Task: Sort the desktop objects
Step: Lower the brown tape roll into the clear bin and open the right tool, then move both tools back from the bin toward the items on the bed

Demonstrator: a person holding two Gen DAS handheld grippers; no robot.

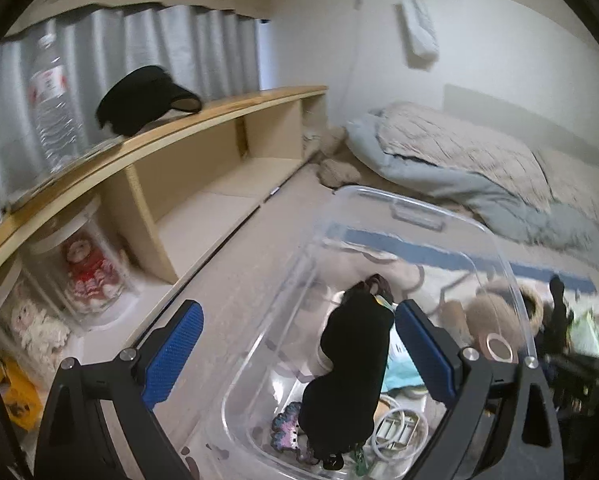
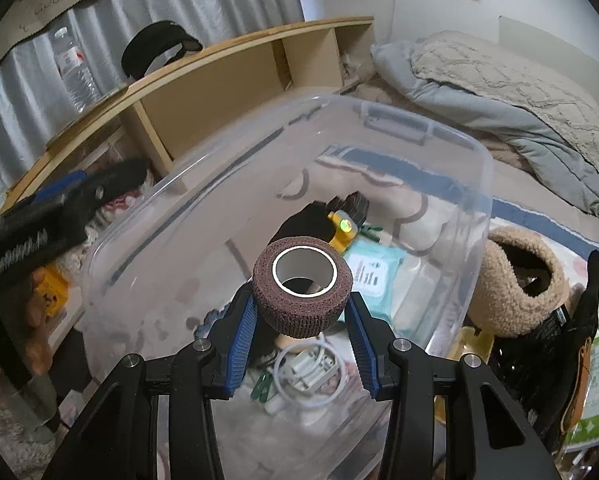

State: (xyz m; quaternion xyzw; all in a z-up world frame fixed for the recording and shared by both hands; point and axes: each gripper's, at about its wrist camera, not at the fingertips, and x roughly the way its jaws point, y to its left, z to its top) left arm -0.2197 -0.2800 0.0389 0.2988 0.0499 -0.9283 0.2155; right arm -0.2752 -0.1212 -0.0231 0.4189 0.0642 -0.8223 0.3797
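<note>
Both wrist cameras look forward and down along their fingers, close above the clear bin (image 1: 415,216) (image 2: 399,120). The left view sits at its left rim, the right view over its near end. Both share the bin, the shelf (image 1: 219,112) (image 2: 235,50) and the bed (image 1: 459,160) (image 2: 499,80) beyond.

- The bin (image 2: 147,216) is clear plastic, smooth and glossy, its walls faintly hazed;
- the tape roll (image 2: 303,300) between the right hand-held gripper (image 2: 301,320) pads is brown woven cloth, rough and matt, around a smooth white core;
- the pads (image 1: 175,352) of the left hand-held gripper (image 1: 299,356) are blue ribbed rubber-like material on matt black plastic arms with bright metal screws;
- the black pouch (image 1: 351,360) looks like soft matt fabric;
- at 11 o'clock, the shelf (image 1: 227,108) is pale, smooth wood;
- the hat (image 2: 515,280) at 3 o'clock is tan, fuzzy fleece;
- the blanket (image 1: 451,152) is quilted cloth.
</note>
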